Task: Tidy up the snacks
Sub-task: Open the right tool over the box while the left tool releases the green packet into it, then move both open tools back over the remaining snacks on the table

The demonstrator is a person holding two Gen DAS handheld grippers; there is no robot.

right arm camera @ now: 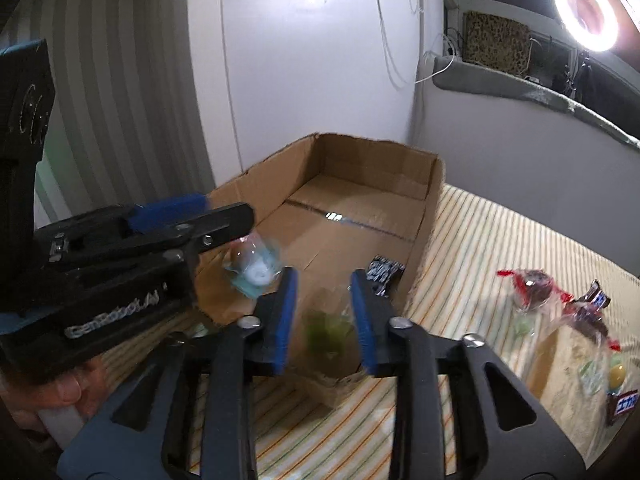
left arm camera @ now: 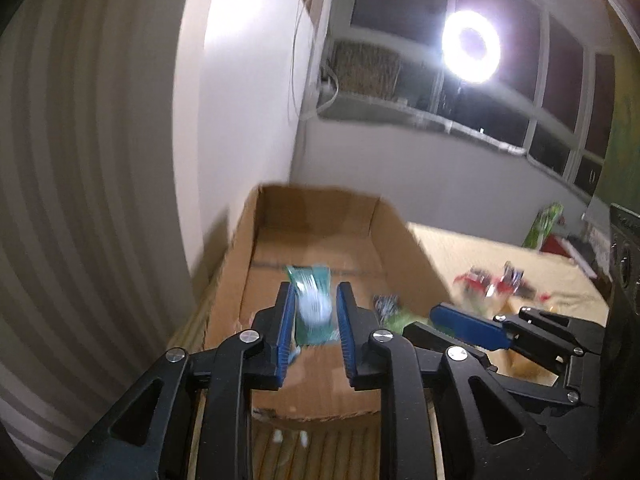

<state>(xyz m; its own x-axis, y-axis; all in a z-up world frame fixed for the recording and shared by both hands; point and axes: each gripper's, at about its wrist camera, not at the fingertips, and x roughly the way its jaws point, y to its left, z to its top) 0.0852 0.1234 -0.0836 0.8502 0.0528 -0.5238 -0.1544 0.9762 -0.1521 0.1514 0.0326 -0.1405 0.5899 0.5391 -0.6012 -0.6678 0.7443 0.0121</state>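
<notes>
An open cardboard box [left arm camera: 400, 236] [right arm camera: 432, 208] lies on a striped cloth. My left gripper [left arm camera: 314, 300] is over the box's near end, jaws apart, with a blurred teal snack packet [left arm camera: 312, 300] [right arm camera: 256, 272] between the pads; contact cannot be told. My right gripper [right arm camera: 323, 300] [left arm camera: 468, 326] is open over the box's near right corner, above a green snack [right arm camera: 326, 328] [left arm camera: 404, 320]. A dark patterned packet [right arm camera: 384, 272] [left arm camera: 386, 306] lies in the box.
Several wrapped snacks [right arm camera: 560, 304] [left arm camera: 492, 284] lie on the cloth right of the box. A white wall stands behind the box. A ring light [left arm camera: 471, 46] [right arm camera: 586, 10] shines by the window. A green pack [left arm camera: 544, 224] stands far right.
</notes>
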